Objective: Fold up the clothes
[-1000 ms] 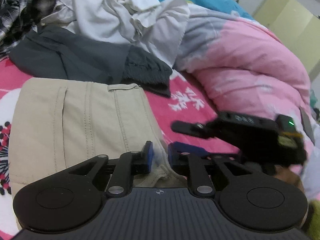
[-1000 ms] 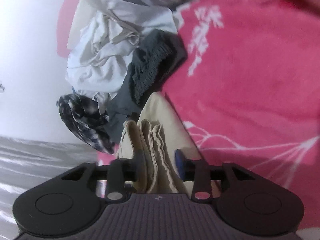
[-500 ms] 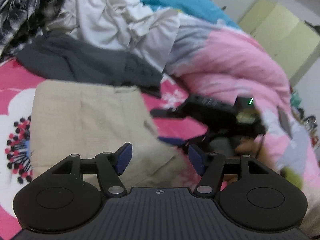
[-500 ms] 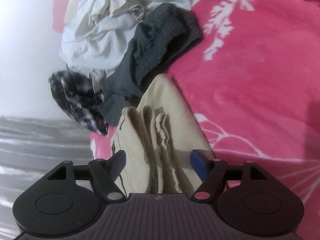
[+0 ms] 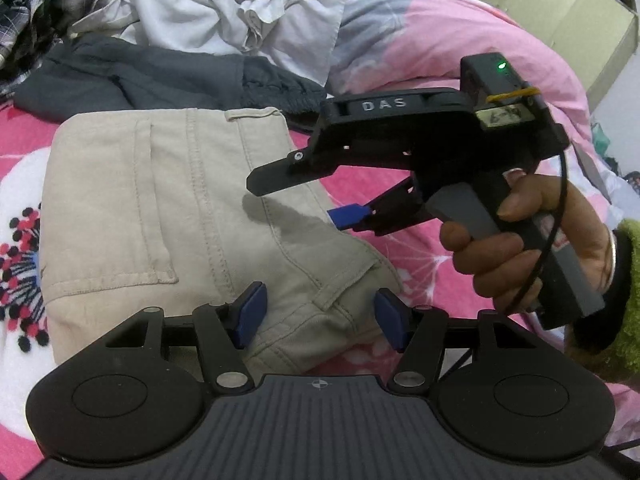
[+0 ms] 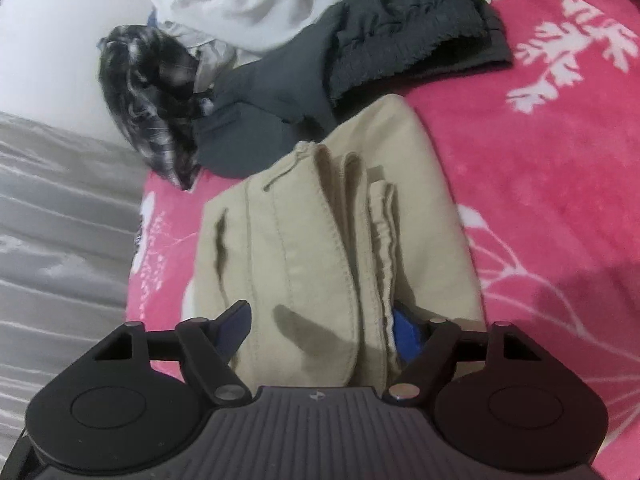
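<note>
Beige trousers (image 5: 168,216): lie folded into a compact, several-layered bundle on the pink floral bedspread (image 6: 552,184); seams, a back pocket and a belt loop face up; the stacked layer edges show towards the right wrist camera.
Handling: by my judgement woven cotton, soft and limp yet with some body at the seams and waistband; light to moderate in weight; not slippery, not fragile; the layers will slide apart if only the top one is pinched.
Where to take hold: best at a thick seamed edge or corner, pinching through all layers together; a grip on a single flap would undo the stack.
Left gripper (image 5: 318,316): fingers spread wide and holding nothing; the near corner of the trousers lies between and just beyond the blue pads (image 5: 250,312), not visibly touched by either.
Right gripper (image 6: 320,330): also wide apart and holding nothing; it straddles the bundle's near edge; one pad sits beside the top layer, the other is tucked low against the folded edges on the far side; whether it touches the cloth I cannot tell.
Right hand (image 5: 520,240): wraps the gripper's handle, above the trousers' right side.
Other clothes: a dark grey garment (image 5: 160,76), a white garment (image 5: 224,4) and a black-and-white plaid garment (image 6: 148,92) lie loose and crumpled just behind the bundle.
Stage: one piece lies folded; the pile behind is unfolded.
</note>
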### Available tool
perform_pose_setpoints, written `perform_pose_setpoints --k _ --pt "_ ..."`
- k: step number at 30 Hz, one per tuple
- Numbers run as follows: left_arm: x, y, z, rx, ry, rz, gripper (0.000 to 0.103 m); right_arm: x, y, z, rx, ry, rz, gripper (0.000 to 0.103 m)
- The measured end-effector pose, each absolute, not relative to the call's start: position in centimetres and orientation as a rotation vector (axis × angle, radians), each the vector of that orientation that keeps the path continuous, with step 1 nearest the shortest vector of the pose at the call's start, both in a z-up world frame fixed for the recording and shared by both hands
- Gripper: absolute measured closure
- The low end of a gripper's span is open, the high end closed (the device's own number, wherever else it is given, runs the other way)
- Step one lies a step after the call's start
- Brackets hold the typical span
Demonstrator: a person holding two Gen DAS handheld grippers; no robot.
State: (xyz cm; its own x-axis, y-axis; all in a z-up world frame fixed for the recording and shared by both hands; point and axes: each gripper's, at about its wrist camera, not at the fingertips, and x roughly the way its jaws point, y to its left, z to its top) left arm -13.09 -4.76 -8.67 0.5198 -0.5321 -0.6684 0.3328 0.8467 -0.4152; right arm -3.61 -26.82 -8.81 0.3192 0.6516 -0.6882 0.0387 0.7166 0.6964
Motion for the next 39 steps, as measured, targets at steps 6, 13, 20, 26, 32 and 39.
perform_pose_setpoints --k 6,13,20,26,32,39 --pt "-13.2 -4.9 -8.6 -0.244 0.865 -0.517 0.044 -4.2 -26.6 -7.7 0.633 1.142 0.436 0.079" --pt "-12.9 -5.4 -7.1 -0.262 0.815 -0.564 0.045 -4.7 -26.6 -5.6 0.563 1.055 0.446 0.083" --pt "-10.9 -7.3 -10.0 -0.275 0.874 -0.568 0.046 -3.2 -27.8 -8.3 0.455 1.061 0.415 0.082" --pt "-11.3 -6.6 -8.5 -0.296 0.87 -0.555 0.046 -3.5 -28.8 -9.9 0.478 1.047 0.382 0.081" --pt "-13.4 -2.1 -6.9 -0.416 0.847 -0.452 0.045 -5.1 -29.5 -6.7 0.416 0.99 0.306 0.052" --pt "-14.7 -2.2 -9.0 -0.379 0.853 -0.395 0.046 -9.1 -26.7 -1.4 0.196 0.873 0.355 0.06"
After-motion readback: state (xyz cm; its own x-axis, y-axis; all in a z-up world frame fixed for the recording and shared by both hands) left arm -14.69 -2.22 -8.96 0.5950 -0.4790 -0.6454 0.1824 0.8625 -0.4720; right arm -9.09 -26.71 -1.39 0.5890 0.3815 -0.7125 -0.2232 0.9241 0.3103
